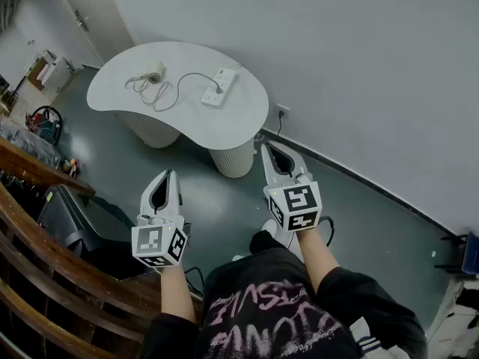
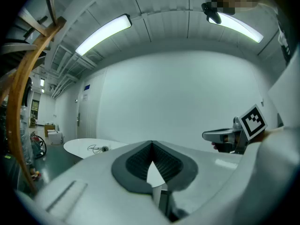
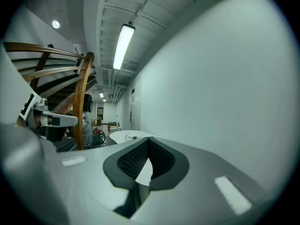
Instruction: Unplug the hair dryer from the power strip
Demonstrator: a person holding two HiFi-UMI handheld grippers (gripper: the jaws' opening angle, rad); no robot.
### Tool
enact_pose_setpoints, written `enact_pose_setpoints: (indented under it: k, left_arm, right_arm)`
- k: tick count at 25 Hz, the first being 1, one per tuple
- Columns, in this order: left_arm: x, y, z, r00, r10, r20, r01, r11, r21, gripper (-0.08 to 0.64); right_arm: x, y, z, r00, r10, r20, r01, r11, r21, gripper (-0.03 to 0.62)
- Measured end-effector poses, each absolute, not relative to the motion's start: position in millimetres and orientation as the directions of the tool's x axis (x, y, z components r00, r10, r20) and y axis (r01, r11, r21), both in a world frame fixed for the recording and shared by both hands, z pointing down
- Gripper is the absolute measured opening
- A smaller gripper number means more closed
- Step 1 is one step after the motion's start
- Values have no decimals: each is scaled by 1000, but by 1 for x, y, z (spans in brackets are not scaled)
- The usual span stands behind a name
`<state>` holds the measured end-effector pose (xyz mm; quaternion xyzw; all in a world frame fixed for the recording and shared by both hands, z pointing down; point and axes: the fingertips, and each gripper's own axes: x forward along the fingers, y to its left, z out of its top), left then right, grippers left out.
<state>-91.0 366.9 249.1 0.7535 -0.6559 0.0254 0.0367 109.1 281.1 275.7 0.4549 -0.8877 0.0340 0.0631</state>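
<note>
Fingers (image 2: 136, 162) on the left gripper (image 1: 166, 174) are pressed together at the tips, and nothing sits between them. It is the same with the right gripper (image 1: 269, 146): tips touching, holding nothing. Both grippers hang in the air in front of the person, side by side, over the dark floor (image 1: 224, 200). They touch nothing.

Farther out stands a white surface (image 1: 239, 122) next to the wall. On it lies the hair dryer (image 1: 153, 77), near the far left edge. The power strip (image 1: 227, 75) lies to its right, apart from it. A thin cord (image 1: 196, 74) runs in loops from the hair dryer over to the power strip. It looks to end in a dark plug (image 1: 219, 90) pushed into the power strip.

So I think the job has not begun yet. The plug is in, and both grippers are well apart from the surface. Next, the person needs to walk up close, spread the fingers of one gripper, pinch the plug, and pull it straight out. The other gripper may need to press the power strip down so it does not lift.
</note>
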Motion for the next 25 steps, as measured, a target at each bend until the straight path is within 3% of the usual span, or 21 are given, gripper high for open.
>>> enact_pose_setpoints:
  k: [25]
  left_arm:
    - [-97, 378, 262, 124, -987, 106, -992, -121, 32, 0]
  right_arm:
    - [99, 292, 281, -589, -799, 120, -804, 594, 7, 9]
